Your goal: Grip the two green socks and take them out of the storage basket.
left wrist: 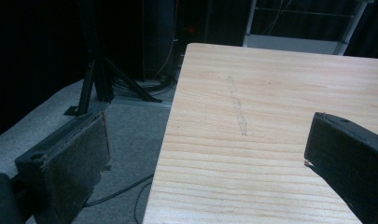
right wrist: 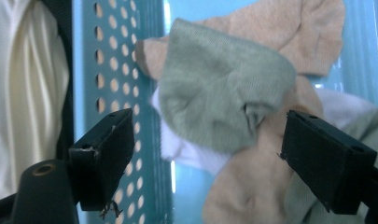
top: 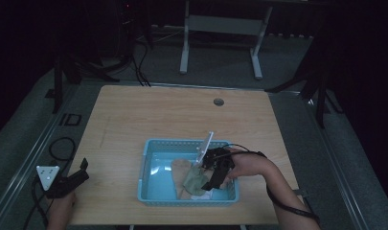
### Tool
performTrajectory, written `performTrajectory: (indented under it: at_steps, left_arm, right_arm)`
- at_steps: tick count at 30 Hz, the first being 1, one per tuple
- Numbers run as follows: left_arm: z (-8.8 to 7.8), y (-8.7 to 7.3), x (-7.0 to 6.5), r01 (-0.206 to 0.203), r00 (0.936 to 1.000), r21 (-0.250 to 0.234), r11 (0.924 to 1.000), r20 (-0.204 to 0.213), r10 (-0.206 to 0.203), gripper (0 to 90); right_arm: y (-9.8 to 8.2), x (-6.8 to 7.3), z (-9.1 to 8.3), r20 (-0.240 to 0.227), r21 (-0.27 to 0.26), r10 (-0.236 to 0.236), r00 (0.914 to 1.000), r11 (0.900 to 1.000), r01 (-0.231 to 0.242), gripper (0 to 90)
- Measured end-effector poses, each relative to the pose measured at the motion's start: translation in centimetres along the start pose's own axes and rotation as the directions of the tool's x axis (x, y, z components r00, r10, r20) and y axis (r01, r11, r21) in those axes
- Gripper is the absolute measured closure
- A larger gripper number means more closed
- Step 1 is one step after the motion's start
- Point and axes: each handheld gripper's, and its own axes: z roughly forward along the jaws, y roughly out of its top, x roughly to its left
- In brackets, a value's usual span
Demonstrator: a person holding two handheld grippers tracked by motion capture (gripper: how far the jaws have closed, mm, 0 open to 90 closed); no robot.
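A light blue perforated basket (top: pixel 148 165) sits at the table's front middle. Inside it lie a tan sock (top: pixel 179 167), a grey-green sock (top: pixel 194 181) on top of it, and a bit of white cloth (top: pixel 204 196). My right gripper (top: pixel 213 179) hangs over the basket's right part, jaws open, just above the socks. In the right gripper view the grey-green sock (right wrist: pixel 219 98) lies between the open jaws (right wrist: pixel 205 149), over the tan sock (right wrist: pixel 289 28) and the white cloth (right wrist: pixel 186 149). My left gripper (top: pixel 81 170) rests open at the table's front left edge, holding nothing (left wrist: pixel 205 154).
The wooden table (top: pixel 182 115) has a round cable hole (top: pixel 218 101) at the back. A clear plastic strip (top: pixel 204 146) leans on the basket's far rim. Black cables (top: pixel 60 148) and stand legs lie on the grey floor to the left. A metal frame (top: pixel 220 28) stands behind the table.
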Motion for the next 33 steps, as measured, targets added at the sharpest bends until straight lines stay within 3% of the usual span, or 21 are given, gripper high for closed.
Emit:
performTrajectory:
  at_steps: [11, 16, 17, 21, 22, 23, 27, 33]
  left_arm:
    - [0.0, 0.0, 0.0, 0.001, 1.0, 0.0, 1.0, 0.003, -0.001, 0.4]
    - [0.0, 0.0, 0.0, 0.001, 1.0, 0.0, 1.0, 0.002, -0.001, 0.4]
    - [0.0, 0.0, 0.0, 0.0, 1.0, 0.001, 1.0, 0.002, 0.0, 0.4]
    - [0.0, 0.0, 0.0, 0.0, 1.0, 0.001, 1.0, 0.001, 0.0, 0.4]
    - [0.0, 0.0, 0.0, 0.0, 1.0, 0.001, 1.0, 0.001, 0.0, 0.4]
    - [0.0, 0.0, 0.0, 0.0, 1.0, 0.003, 1.0, 0.0, 0.0, 0.4]
    - [0.0, 0.0, 0.0, 0.001, 1.0, 0.004, 1.0, 0.0, -0.001, 0.4]
    - [0.1, 0.0, 0.0, 0.001, 1.0, 0.004, 1.0, -0.001, -0.001, 0.4]
  right_arm:
    - [1.9, -1.3, 2.1, -0.011, 0.013, 0.003, 0.9999, 1.0, -0.003, 17.1]
    - [2.4, -1.5, 3.0, -0.014, 0.026, 0.001, 0.9999, 1.0, -0.001, 22.3]
    - [2.5, -1.5, 3.0, -0.012, 0.029, -0.001, 0.9999, 1.0, 0.001, 25.4]
    - [2.5, -1.2, 2.6, 0.023, 0.051, -0.027, 0.9993, 0.998, 0.026, 69.0]
    - [2.5, -1.2, 2.6, 0.023, 0.051, -0.027, 0.9993, 0.998, 0.026, 69.0]
    - [2.5, -1.0, 2.4, 0.033, 0.073, -0.061, 0.9976, 0.996, 0.058, 82.8]
    - [2.7, -0.6, 2.0, 0.037, 0.069, -0.076, 0.9964, 0.995, 0.074, 83.8]
    - [3.0, 0.0, -0.2, 0.061, 0.016, -0.087, 0.9943, 0.996, 0.086, 84.0]
